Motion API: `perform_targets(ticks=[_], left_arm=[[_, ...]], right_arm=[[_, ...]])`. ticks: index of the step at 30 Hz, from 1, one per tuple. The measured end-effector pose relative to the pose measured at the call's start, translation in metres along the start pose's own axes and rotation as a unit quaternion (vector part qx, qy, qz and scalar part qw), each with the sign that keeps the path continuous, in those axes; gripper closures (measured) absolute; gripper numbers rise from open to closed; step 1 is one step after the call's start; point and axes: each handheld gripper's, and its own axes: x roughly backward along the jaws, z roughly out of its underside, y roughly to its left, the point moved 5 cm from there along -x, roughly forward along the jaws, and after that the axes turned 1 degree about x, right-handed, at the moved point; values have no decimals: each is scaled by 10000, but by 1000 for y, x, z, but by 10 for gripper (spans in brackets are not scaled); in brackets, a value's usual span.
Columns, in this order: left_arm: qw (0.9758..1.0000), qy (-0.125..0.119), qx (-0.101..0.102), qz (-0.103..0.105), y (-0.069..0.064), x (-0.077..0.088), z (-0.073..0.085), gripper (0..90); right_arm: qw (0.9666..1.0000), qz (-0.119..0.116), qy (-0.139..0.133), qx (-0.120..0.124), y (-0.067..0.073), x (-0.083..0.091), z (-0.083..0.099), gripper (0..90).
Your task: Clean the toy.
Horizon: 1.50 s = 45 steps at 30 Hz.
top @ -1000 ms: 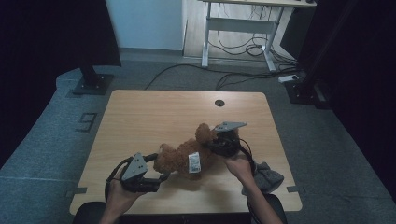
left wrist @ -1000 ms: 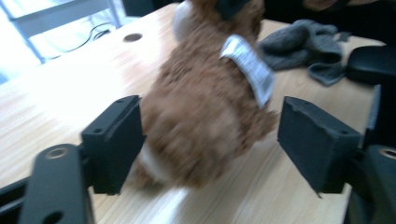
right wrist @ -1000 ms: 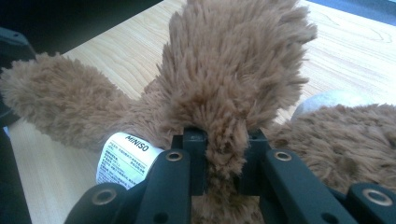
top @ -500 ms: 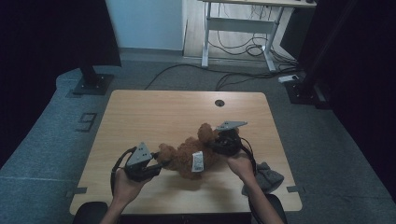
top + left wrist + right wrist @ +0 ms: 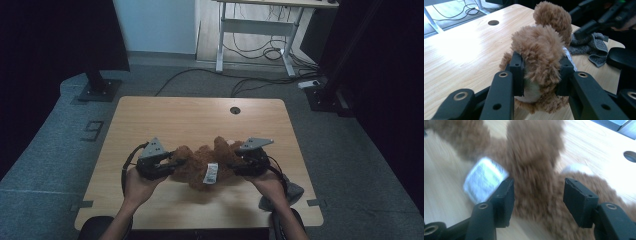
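One shaggy tan plush toy (image 5: pixel 200 162) — white tag, left hand-held gripper (image 5: pixel 540 75) clamping it, right hand-held gripper (image 5: pixel 537 201) just opening, limb between.

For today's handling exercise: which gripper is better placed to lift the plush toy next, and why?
Left. The left gripper is clamped on the plush toy; the right gripper has just opened, pads clear of the fur.

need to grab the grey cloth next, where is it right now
In the high view the grey cloth lies at the table's near right edge, just behind the right gripper.
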Motion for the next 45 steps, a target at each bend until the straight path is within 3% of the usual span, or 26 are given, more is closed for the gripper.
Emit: perform_targets(ticks=[5,6,11,13,17,21,24,28,31,35,45], left_arm=[[10000,12,67,22,2,0,1,656],[10000,10,75,27,3,0,1,656],[10000,7,81,21,2,-1,-1,656],[10000,13,73,20,2,-1,-1,656],[10000,24,81,29,2,-1,-2,656],[10000,28,71,36,2,0,-2,656],[10000,34,68,46,2,0,-2,656],[10000,34,70,55,2,0,-2,656],[9999,34,68,65,1,-1,-3,656],[10000,30,47,78,1,-1,-3,656],[9999,-138,79,-3,12,2,-12,642]], right_arm=[[9994,333,45,-31,-11,16,21,378],[9996,295,24,-38,-11,18,24,384],[9993,-350,99,129,20,14,38,445],[9973,-683,199,188,38,2,46,463],[9928,-1100,347,308,65,-25,58,478],[9898,-1314,465,299,84,-48,64,488],[9904,-1257,501,281,91,-61,67,510],[9935,-992,521,199,92,-71,66,555],[9946,-913,467,144,92,-74,63,675],[9962,-771,384,139,91,-71,58,855],[9974,-637,-70,341,89,-45,38,883]])
